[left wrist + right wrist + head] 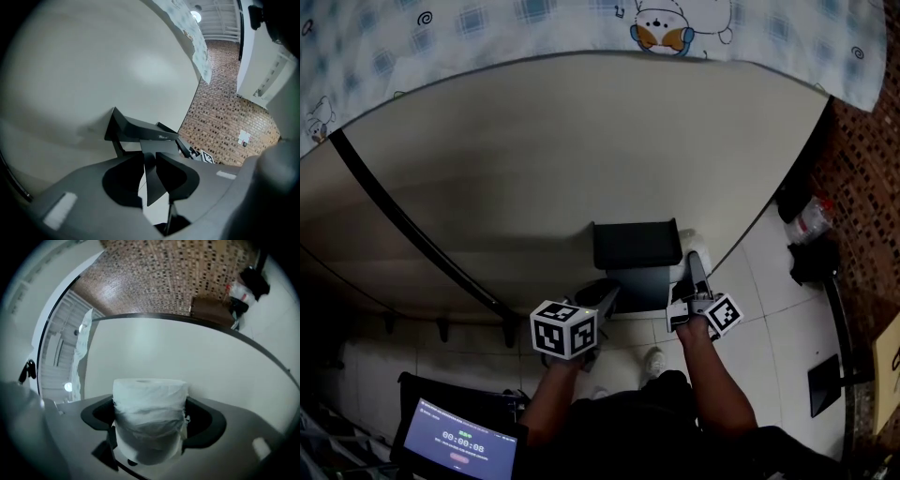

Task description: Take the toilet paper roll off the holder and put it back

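A black wall-mounted holder [636,246] with a flat shelf on top hangs on the pale wall. My left gripper [605,300] reaches to its lower left. In the left gripper view that holder [140,131] is just ahead, and its thin dark flap [151,180] sits pinched between the left gripper's [149,165] jaws. My right gripper [694,274] is at the holder's right side. In the right gripper view the white toilet paper roll [150,413] stands on end, squeezed between the right gripper's [149,430] jaws, in front of the bare wall.
A patterned cloth [581,23] hangs over the top of the wall, and a dark rail [412,225] runs across its left part. A brick wall [862,187] and dark bags [811,258] on the tiled floor are at right. A lit screen [459,445] sits lower left.
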`<state>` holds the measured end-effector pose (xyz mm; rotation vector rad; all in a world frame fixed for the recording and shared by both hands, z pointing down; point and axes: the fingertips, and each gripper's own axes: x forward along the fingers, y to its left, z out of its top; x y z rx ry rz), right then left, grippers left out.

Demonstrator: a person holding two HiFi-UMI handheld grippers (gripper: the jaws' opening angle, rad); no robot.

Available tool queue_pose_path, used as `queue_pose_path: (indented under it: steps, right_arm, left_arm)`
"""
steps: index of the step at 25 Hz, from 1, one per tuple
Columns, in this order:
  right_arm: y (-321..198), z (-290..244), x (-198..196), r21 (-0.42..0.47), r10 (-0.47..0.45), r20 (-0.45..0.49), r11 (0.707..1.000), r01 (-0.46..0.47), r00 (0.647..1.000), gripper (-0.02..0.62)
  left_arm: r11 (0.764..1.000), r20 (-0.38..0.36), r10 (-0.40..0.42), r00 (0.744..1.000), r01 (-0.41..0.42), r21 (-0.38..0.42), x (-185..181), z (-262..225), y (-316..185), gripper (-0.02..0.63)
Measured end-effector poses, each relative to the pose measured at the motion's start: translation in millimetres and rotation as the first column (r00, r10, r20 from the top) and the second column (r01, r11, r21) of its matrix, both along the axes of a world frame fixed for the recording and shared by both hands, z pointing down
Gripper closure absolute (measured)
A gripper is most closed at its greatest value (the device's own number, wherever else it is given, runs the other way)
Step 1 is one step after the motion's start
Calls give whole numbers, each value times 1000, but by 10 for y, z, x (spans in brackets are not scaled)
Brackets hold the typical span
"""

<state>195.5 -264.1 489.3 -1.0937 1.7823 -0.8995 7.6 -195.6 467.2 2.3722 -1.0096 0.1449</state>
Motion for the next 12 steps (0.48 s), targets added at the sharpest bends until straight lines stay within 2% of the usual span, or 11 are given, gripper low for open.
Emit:
queue_pose_path:
  steps: [2, 6, 10, 12]
  right_arm:
    - [-12, 5, -68, 23, -35, 44, 999, 34, 998, 167]
    - [-38, 61, -263, 22, -113, 4, 993, 113, 994, 167]
    - [-32, 93, -286, 25, -146, 32, 989, 146, 989, 167]
    - [-18, 118, -274, 33, -169, 10, 985, 169, 986, 167]
  left_arm:
    - [1000, -3, 2, 1000, -2, -2, 0, 2, -2, 508]
    - [1000, -5, 2, 1000, -2, -8, -31, 12, -16, 508]
    - [1000, -5, 14, 1000, -14, -9, -20, 12, -12, 509]
    - [1000, -6, 18, 1000, -18, -9, -13, 10, -5, 511]
